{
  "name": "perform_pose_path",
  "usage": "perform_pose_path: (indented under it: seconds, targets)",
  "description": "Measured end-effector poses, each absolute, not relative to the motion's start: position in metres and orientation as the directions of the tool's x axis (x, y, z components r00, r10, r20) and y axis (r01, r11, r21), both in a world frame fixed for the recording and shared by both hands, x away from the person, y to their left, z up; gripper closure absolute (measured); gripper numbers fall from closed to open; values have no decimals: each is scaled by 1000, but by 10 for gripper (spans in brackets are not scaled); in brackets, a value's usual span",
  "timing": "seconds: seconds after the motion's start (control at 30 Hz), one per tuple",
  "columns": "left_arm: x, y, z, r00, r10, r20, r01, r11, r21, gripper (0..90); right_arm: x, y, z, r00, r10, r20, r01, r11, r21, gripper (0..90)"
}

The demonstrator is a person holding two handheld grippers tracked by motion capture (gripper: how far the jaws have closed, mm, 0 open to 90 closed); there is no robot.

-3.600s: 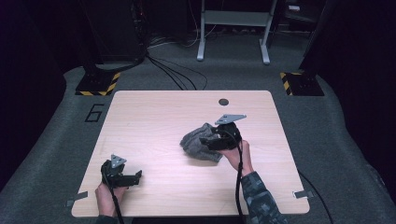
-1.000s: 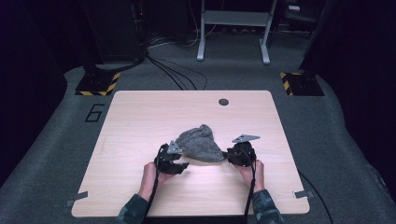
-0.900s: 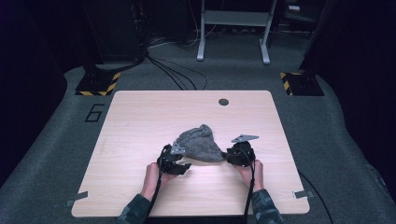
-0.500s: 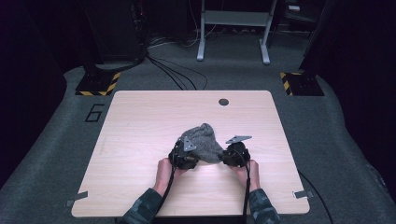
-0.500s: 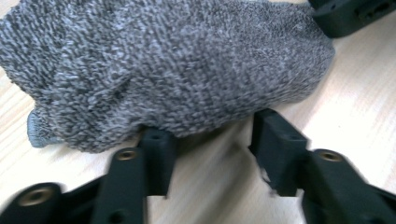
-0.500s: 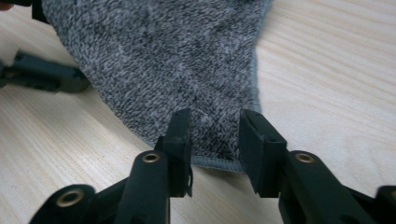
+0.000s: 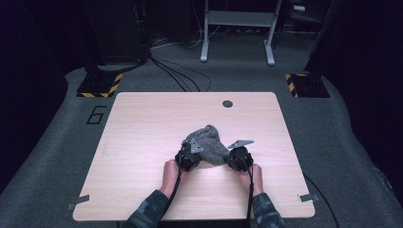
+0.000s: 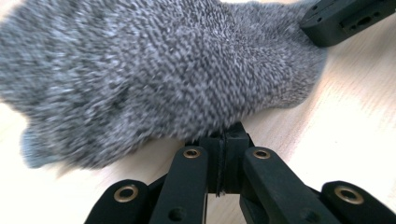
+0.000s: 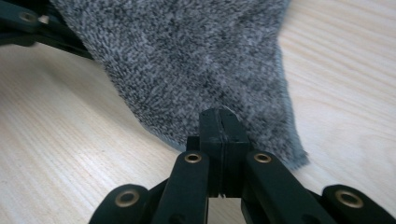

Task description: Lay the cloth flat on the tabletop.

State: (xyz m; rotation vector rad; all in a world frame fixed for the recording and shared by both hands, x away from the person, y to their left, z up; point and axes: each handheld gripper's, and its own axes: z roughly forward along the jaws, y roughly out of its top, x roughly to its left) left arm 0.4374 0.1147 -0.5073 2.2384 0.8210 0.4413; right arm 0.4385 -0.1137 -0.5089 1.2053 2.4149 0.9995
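Note:
A grey knitted cloth (image 7: pixel 207 141) lies bunched near the middle of the wooden table (image 7: pixel 142 123). My left gripper (image 7: pixel 195 155) sits at its near left edge and my right gripper (image 7: pixel 232 158) at its near right edge. In the left gripper view the jaws (image 8: pixel 224 140) have just been closing and are now pressed together on the edge of the cloth (image 8: pixel 163 70). In the right gripper view the jaws (image 9: pixel 219 119) have likewise closed and pinch the cloth (image 9: pixel 196 56) at its hem. Each gripper view also catches the other gripper's black body beyond the cloth.
A dark round grommet (image 7: pixel 227 103) sits in the table's far edge. Bare wood surrounds the cloth on all sides. Beyond the table stand two posts with yellow-black bases (image 7: pixel 100 85), floor cables (image 7: pixel 176 76) and a grey metal frame (image 7: pixel 237 28).
My left gripper moved right to the cloth's near left edge and the right one edged in toward the cloth. Both pairs of jaws came together on the cloth's edge.

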Motion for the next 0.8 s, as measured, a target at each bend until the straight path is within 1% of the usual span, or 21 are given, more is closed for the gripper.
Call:
perform_pose_path:
  seconds: [0.1,0.3,0.33,0.37,0.4,0.43,0.47,0.5,0.53,0.57,0.6,0.63,0.67,0.7,0.73,0.77,0.8]
  targets:
    - [435,129,-497,730,681,64,427,-527,735,897,439,-125,-506,-586,807,71,619,389,682,900]
    - [428,152,-478,712,700,53,415,-480,773,896,439,-136,-501,-565,821,82,619,356,700,900]
    - [425,155,-472,709,703,61,406,-476,780,896,438,-135,-500,-571,817,86,613,355,706,853]
    - [425,155,-472,709,703,61,406,-476,780,897,438,-135,-500,-571,817,86,613,355,706,853]
    - [423,156,-469,706,705,60,404,-472,783,896,435,-131,-496,-596,792,132,610,339,716,685]
    - [421,156,-466,704,707,66,395,-468,790,896,433,-128,-494,-613,776,147,606,343,718,617]
    - [421,156,-466,704,707,66,395,-468,790,896,433,-128,-494,-613,776,147,606,343,718,617]
    - [420,155,-464,708,703,68,399,-477,783,896,431,-124,-494,-627,765,148,597,350,722,557]
    - [421,154,-464,713,698,59,397,-472,787,896,425,-112,-492,-685,711,159,565,380,732,388]
    - [421,152,-465,709,703,52,399,-461,793,896,424,-107,-492,-706,694,144,548,406,731,337]
    - [421,152,-465,709,703,52,399,-461,793,896,424,-107,-492,-706,694,144,548,406,731,337]
    - [422,151,-465,712,700,44,398,-455,797,896,419,-90,-494,-737,670,87,510,467,723,288]
    - [422,151,-465,712,700,44,398,-455,797,896,419,-90,-494,-737,670,87,510,467,723,288]
    - [422,149,-464,716,697,37,400,-453,797,896,419,-79,-496,-742,669,40,493,505,708,319]
    - [421,148,-464,718,695,39,395,-453,799,896,420,-76,-498,-747,665,18,480,520,706,412]
    - [421,148,-464,718,695,39,395,-453,799,896,420,-76,-498,-747,665,18,480,520,706,412]
    - [421,149,-463,719,693,47,392,-461,796,896,423,-68,-499,-719,694,-30,477,525,705,647]
